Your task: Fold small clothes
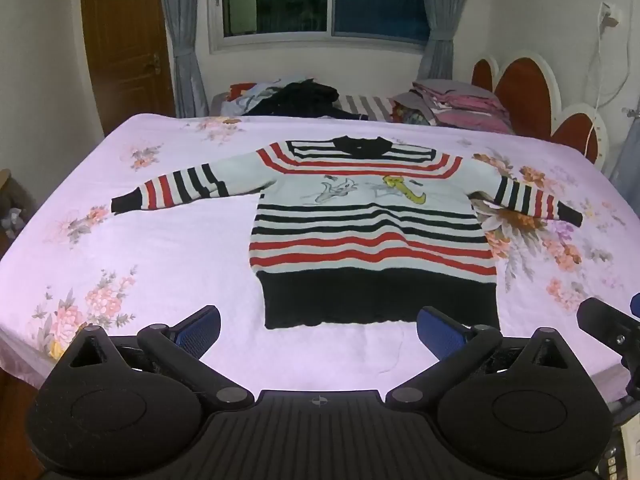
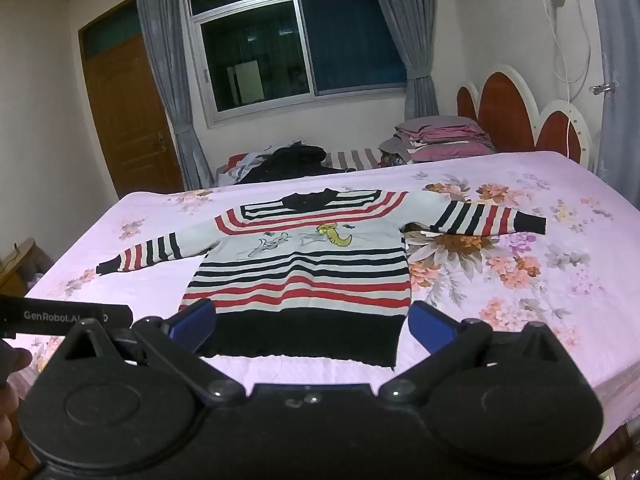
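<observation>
The striped sweater [image 1: 360, 216] lay flat on the floral bed [image 1: 160, 264], sleeves out toward nine and three o'clock. Left gripper [image 1: 318, 330] and right gripper [image 2: 312, 322] hung spread wide, empty, near its black hem at six.

The left gripper [image 1: 318, 330] hangs level with its jaws spread wide — the blue pads [image 1: 200, 330] far apart, nothing between them. The right gripper [image 2: 312, 326] matches it, jaws wide and empty. At the left edge of the right wrist view, part of a hand [image 2: 10, 384] shows.
</observation>
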### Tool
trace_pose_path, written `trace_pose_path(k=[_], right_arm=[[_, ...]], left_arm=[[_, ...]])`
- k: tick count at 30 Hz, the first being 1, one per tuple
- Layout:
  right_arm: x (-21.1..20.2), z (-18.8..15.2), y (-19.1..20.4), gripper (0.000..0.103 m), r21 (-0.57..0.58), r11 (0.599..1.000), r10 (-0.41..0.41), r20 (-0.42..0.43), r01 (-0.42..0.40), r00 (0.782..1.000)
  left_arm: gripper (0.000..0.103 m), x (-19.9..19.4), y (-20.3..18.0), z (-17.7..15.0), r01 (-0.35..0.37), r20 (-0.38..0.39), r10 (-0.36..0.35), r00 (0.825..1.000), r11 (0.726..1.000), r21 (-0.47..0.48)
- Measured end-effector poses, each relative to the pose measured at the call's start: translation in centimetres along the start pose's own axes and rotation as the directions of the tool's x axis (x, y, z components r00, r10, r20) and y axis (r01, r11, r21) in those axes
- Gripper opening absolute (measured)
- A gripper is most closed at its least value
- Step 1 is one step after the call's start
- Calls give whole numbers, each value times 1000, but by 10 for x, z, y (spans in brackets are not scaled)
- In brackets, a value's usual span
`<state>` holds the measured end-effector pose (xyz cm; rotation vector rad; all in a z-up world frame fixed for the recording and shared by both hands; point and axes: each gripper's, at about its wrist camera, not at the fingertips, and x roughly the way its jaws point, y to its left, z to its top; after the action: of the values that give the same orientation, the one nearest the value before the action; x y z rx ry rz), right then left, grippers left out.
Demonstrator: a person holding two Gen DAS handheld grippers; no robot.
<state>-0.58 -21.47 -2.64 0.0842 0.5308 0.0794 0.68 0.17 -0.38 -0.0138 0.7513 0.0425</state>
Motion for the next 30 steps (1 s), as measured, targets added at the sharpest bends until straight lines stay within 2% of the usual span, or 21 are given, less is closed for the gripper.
trace_pose_path(k=[30], right_arm=[[5,1,-2,103,1,1000,-1,-4,1,1000]], left_arm=[[103,7,2,1,-2,-13,2,1000,1000,-3]])
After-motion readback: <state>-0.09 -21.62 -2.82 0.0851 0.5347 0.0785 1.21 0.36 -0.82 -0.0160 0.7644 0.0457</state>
